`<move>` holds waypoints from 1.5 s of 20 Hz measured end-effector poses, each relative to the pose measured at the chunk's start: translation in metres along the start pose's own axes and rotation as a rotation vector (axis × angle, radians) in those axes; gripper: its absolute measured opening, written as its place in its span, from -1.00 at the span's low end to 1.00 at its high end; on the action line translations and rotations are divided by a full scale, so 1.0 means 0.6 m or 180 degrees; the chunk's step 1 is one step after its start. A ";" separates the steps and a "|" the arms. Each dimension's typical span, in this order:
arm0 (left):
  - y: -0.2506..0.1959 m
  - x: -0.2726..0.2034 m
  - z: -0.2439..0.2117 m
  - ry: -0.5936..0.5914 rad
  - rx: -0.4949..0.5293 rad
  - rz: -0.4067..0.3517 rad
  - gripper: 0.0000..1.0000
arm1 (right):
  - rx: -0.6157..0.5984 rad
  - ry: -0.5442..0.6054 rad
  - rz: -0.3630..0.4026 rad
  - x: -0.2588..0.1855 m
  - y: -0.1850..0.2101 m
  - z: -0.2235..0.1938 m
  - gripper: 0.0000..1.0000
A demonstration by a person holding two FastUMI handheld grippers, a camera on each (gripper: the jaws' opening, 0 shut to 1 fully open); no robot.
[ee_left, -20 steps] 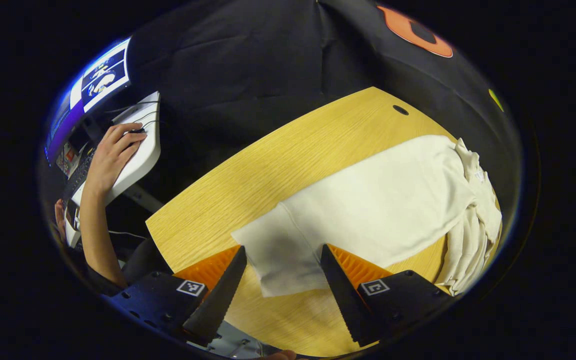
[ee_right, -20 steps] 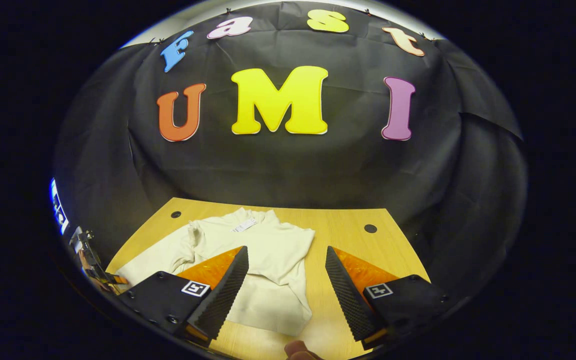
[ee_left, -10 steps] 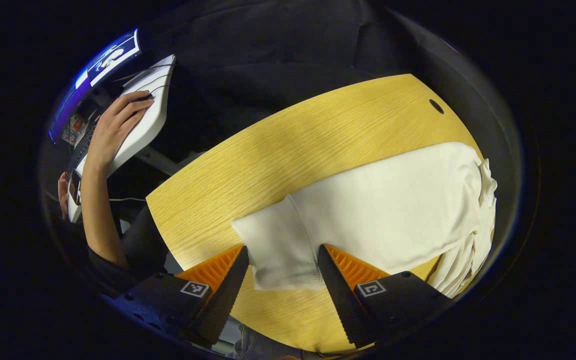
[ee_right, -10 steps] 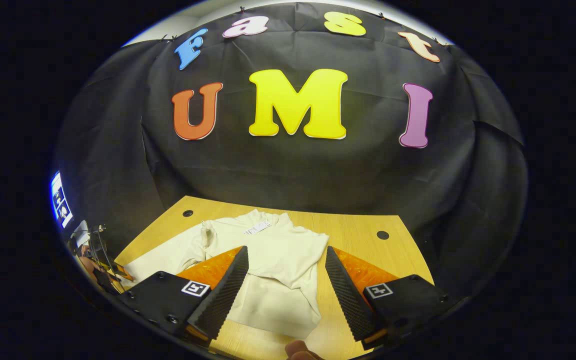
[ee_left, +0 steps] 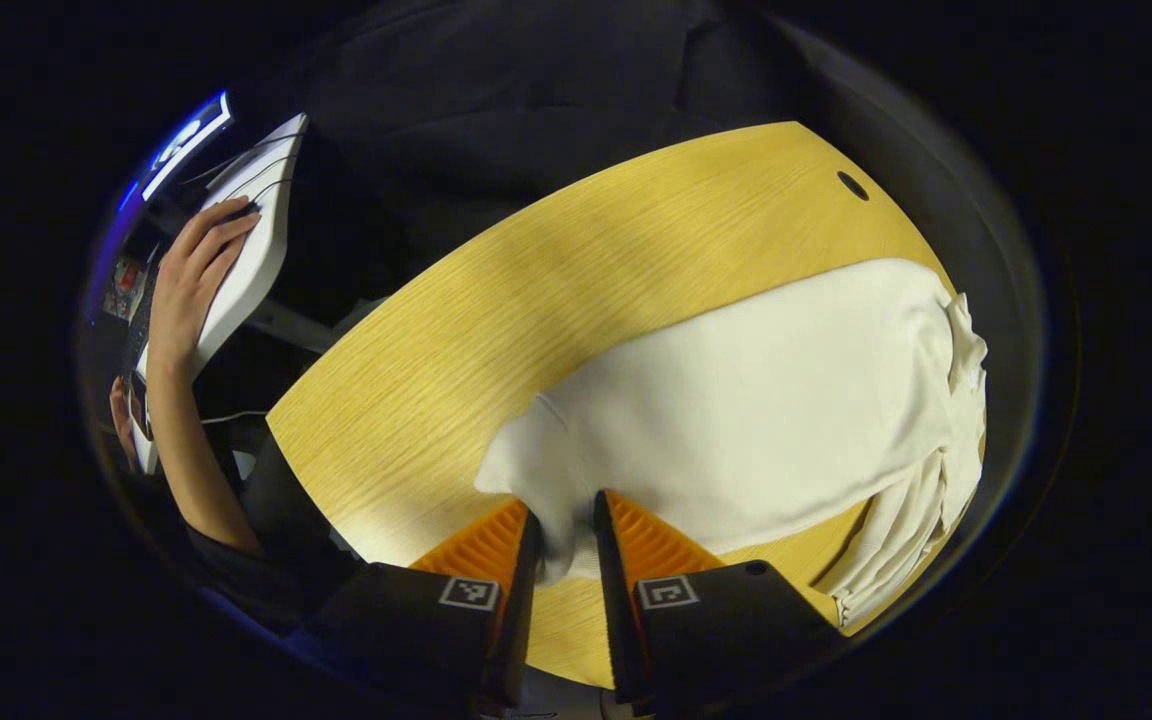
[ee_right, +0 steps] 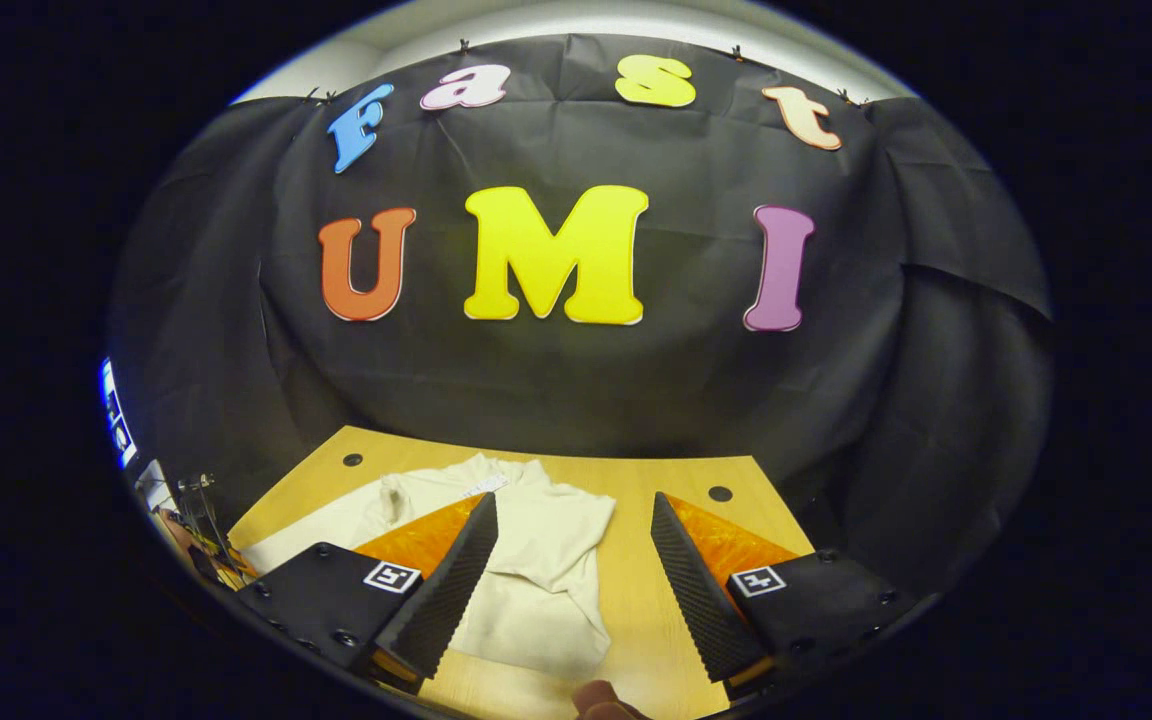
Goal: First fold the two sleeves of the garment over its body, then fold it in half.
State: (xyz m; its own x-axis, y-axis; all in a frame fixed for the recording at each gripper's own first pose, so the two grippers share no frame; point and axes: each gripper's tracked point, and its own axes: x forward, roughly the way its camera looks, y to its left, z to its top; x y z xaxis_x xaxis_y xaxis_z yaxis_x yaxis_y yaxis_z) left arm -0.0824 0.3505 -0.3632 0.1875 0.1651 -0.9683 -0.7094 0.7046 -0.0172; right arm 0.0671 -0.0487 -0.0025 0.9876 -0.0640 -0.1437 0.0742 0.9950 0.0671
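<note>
In the left gripper view, a hand (ee_left: 188,285) is rested on a white side desk (ee_left: 254,245) at the far left. The wooden table (ee_left: 576,290) is spread with the cream garment (ee_left: 766,400), lying flat to the right of centre. The cuff end of 1 sleeve (ee_left: 561,505) is pinched between the 2 fingers of the left gripper (ee_left: 564,560).

In the right gripper view, the garment (ee_right: 536,560) is seen on the table (ee_right: 676,480) left of centre, with 1 sleeve laid over the body. The right gripper (ee_right: 573,585) is held above it, jaws spread wide, nothing grasped.
</note>
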 end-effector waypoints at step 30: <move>-0.373 -0.225 0.124 -0.0681 0.1469 -0.0590 -0.93 | 0.0161 -0.0204 -0.0053 -0.020 -0.060 0.011 0.94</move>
State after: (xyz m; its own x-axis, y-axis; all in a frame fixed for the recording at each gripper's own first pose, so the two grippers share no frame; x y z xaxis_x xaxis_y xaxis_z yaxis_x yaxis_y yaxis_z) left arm 0.1013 0.2220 -0.2101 0.4497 0.1121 -0.8861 -0.2882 0.9572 -0.0252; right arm 0.0535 -0.0844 0.0035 0.9928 -0.0869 -0.0819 0.0960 0.9887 0.1151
